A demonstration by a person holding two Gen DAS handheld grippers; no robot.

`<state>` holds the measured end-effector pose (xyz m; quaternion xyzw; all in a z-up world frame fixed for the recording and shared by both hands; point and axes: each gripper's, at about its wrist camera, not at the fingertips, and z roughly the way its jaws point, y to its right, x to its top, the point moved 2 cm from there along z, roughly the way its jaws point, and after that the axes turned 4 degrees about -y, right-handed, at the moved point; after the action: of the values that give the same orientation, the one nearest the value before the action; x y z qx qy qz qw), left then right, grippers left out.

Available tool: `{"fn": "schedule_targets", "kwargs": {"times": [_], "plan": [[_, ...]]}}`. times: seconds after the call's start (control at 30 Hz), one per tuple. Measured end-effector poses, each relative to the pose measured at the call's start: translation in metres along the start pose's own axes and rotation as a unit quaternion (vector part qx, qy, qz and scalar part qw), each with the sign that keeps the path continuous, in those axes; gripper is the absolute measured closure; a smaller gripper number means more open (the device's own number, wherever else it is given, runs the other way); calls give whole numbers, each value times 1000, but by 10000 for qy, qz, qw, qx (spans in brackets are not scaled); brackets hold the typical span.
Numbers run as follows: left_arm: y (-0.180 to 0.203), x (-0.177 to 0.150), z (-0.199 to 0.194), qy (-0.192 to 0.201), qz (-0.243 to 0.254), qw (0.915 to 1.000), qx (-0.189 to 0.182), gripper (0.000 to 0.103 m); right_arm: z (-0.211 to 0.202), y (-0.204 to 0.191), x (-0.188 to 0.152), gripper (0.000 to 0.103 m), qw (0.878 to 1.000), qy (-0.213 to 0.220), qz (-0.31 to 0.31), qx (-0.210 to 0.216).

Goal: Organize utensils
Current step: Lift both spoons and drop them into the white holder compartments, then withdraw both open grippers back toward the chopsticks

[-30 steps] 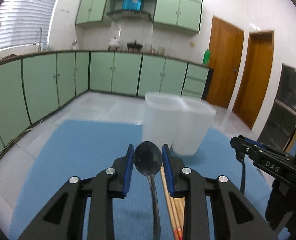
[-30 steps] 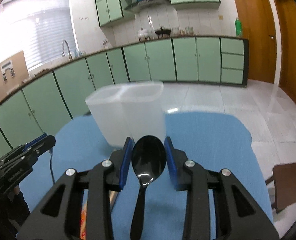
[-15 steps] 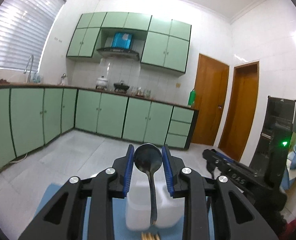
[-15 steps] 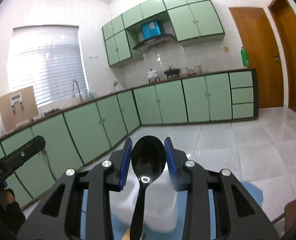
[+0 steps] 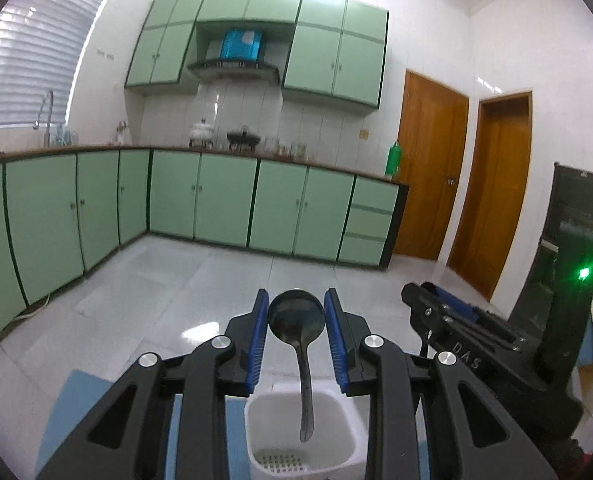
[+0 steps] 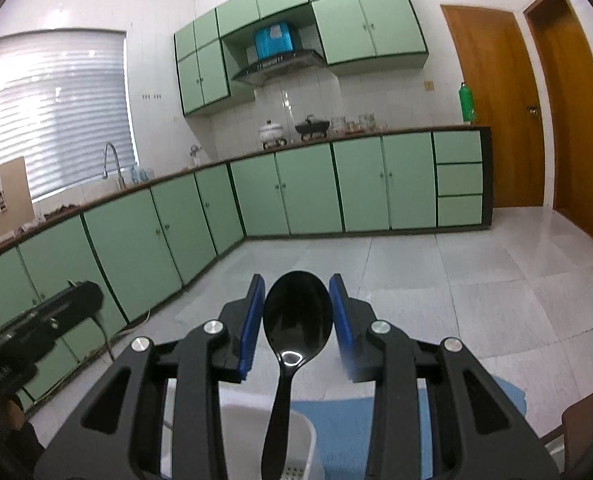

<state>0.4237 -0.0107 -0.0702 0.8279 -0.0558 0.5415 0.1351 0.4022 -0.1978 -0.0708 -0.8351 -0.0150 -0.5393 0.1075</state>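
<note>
My left gripper (image 5: 296,316) is shut on the bowl of a dark metal spoon (image 5: 296,320). Its handle hangs down over the open top of a white plastic utensil holder (image 5: 256,420) with a perforated floor. My right gripper (image 6: 297,312) is shut on the bowl of a glossy black plastic spoon (image 6: 296,320), and that handle dangles above the white holder (image 6: 308,436) too. The right gripper (image 5: 448,320) shows at the right of the left wrist view. At the left edge of the right wrist view is the left gripper (image 6: 44,324).
A blue mat (image 6: 344,428) covers the table under the holder. Green kitchen cabinets (image 5: 216,200) line the far walls across a white tiled floor (image 5: 200,280). Two wooden doors (image 5: 432,168) stand at the right. A brown chair corner (image 6: 588,420) sits low at the right.
Both grippers have risen and moved forward with their spoons. The holder, earlier ahead on the mat, now lies just below the hanging handles. The chopsticks on the mat have left view.
</note>
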Motion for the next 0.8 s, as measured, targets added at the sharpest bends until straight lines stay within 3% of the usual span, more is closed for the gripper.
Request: {"fn": "schedule_targets", "kwargs": {"times": [0.17,0.23,0.3,0.43,0.53,0.6,0.8], "plan": [[-3,-17,6,-217,-8,9997,55,74,0,0,-13,68,9997,-202,76,67],[-4,-18,2,-232,-30,9997,44,72,-6,0,-15,60,9996,-213,152,91],[-3,-18,-4,-213,-45,9997,55,64,-16,2,-15,47,9996,-186,224,46],[-3,-21,-28,-213,-68,9997,107,52,-44,1,-17,38,9996,-196,222,-40],[-5,-32,-54,-296,-105,9993,205,40,-69,1,-27,22,9991,-293,306,-73],[-6,-44,-70,-450,-149,9985,288,32,-89,0,-43,15,9982,-491,347,-80],[-7,-112,-114,-1225,-164,9915,399,27,-133,-15,-115,14,9907,-1311,356,-54]]}}
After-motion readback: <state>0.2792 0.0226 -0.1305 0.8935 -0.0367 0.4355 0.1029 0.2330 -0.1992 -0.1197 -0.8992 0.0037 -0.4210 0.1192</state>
